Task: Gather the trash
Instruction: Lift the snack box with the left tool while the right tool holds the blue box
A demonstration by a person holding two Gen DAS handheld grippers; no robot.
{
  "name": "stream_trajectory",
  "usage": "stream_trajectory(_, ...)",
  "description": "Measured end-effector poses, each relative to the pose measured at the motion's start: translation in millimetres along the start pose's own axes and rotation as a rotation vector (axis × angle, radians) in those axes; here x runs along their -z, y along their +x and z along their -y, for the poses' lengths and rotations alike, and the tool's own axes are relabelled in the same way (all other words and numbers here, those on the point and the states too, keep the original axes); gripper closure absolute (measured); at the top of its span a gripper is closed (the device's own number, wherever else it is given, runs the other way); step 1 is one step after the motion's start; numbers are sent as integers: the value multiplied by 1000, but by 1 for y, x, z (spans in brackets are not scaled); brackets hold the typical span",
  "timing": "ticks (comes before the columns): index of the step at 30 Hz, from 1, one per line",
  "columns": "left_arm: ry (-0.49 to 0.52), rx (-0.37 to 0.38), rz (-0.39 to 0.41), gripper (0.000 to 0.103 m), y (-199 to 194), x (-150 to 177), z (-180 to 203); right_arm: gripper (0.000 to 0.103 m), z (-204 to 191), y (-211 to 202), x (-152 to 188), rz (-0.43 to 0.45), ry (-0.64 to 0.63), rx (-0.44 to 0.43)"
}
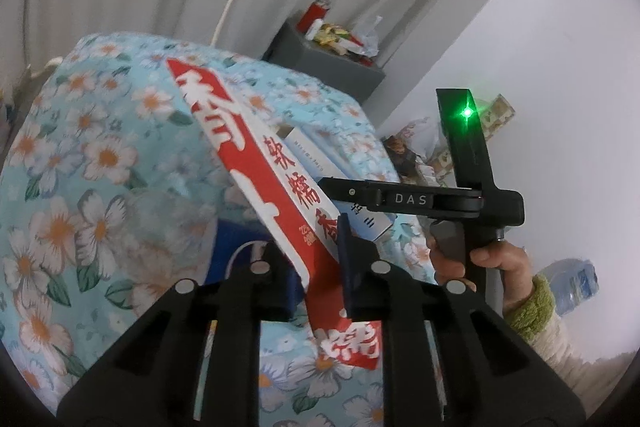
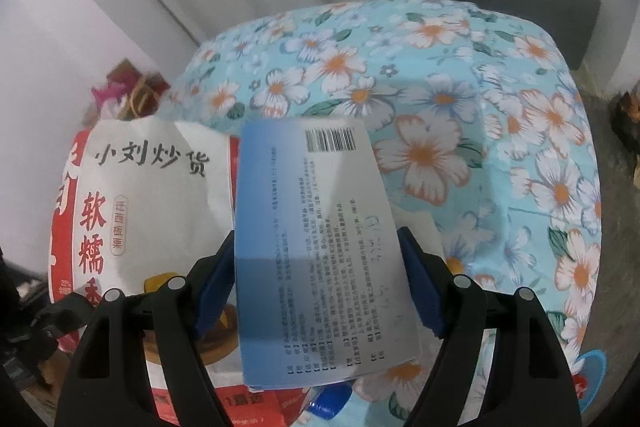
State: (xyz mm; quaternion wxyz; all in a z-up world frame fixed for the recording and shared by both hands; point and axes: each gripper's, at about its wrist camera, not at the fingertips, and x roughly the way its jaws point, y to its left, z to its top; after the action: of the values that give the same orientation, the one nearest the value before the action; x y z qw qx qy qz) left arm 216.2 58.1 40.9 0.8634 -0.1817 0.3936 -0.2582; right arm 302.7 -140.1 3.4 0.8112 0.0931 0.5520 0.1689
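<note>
A red and white paper snack bag (image 1: 256, 167) with large red characters hangs edge-on above the flowered bed cover. My left gripper (image 1: 316, 259) is shut on its lower part. The same bag (image 2: 152, 187) shows its white face at the left of the right wrist view. A flat white and blue carton (image 2: 320, 207) with a barcode and small print sits between the blue pads (image 2: 420, 287) of my right gripper (image 2: 320, 287), which is shut on it. In the left wrist view that carton (image 1: 316, 155) shows behind the bag, with the right gripper's finger (image 1: 400, 198) on it and a hand (image 1: 496, 263) holding the handle.
A blue flowered bed cover (image 1: 80, 187) fills the ground below both grippers. A grey cabinet (image 1: 320, 63) behind it carries a red bottle (image 1: 314, 13) and wrappers. Packages (image 1: 432, 155) lie along the white wall. A clear water bottle (image 1: 572, 283) stands on the floor at right.
</note>
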Motion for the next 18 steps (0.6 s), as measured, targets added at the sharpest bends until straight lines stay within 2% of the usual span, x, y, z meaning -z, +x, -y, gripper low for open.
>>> stream_trajectory(8, 133, -11, 41, 93, -4, -4, 38, 29, 28, -41, 12, 92, 92, -23)
stream_trajectory(18, 219, -39, 63, 94, -6, 0, 66, 29, 54, -75, 44, 155, 181, -36)
